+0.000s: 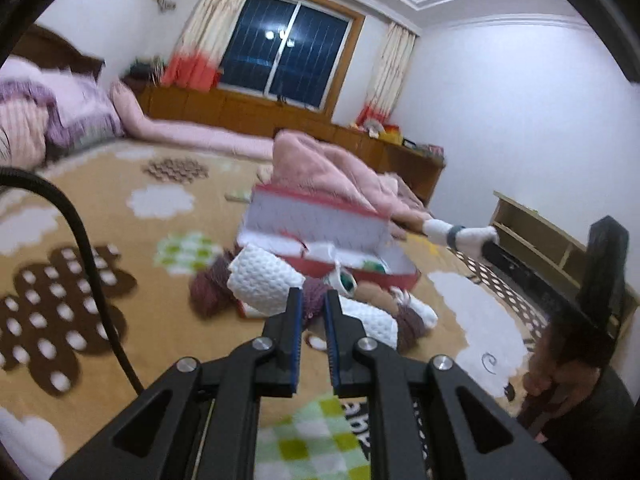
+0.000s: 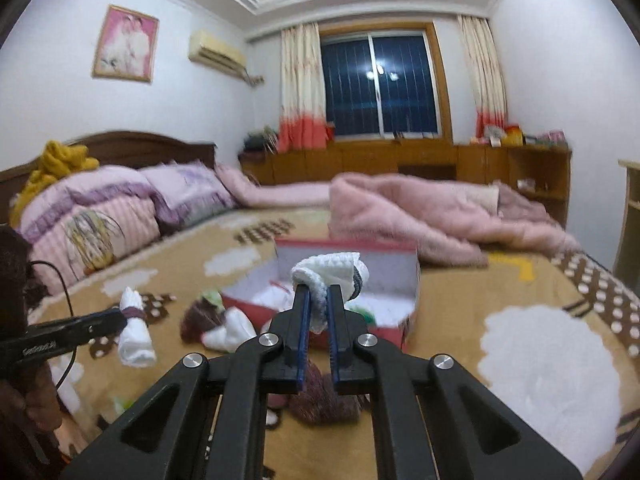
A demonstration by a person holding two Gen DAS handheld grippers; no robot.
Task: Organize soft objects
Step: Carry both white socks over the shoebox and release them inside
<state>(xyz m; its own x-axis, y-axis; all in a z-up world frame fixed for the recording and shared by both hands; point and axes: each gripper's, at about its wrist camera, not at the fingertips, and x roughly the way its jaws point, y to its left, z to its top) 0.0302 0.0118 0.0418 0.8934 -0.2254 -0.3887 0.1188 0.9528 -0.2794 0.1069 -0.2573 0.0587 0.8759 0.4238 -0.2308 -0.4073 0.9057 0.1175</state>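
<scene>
An open red box with a white lining (image 1: 320,236) (image 2: 360,276) stands on the bed. My left gripper (image 1: 314,300) is shut on a rolled white sock with a purple band (image 1: 268,282); the right wrist view shows that bundle (image 2: 134,332) hanging from its tip (image 2: 116,320), left of the box. My right gripper (image 2: 318,300) is shut on a white sock with a grey band (image 2: 332,276) and holds it in front of the box; in the left wrist view this sock (image 1: 460,234) is at the box's right end. More white and purple socks (image 1: 384,316) (image 2: 228,328) lie before the box.
A tan patterned blanket (image 1: 120,216) covers the bed. A pink fleece blanket (image 2: 420,208) is bunched behind the box. Pillows and quilts (image 2: 100,216) are stacked at the headboard. Wooden cabinets (image 2: 380,160) run under the window. A low shelf (image 1: 540,236) stands beside the bed.
</scene>
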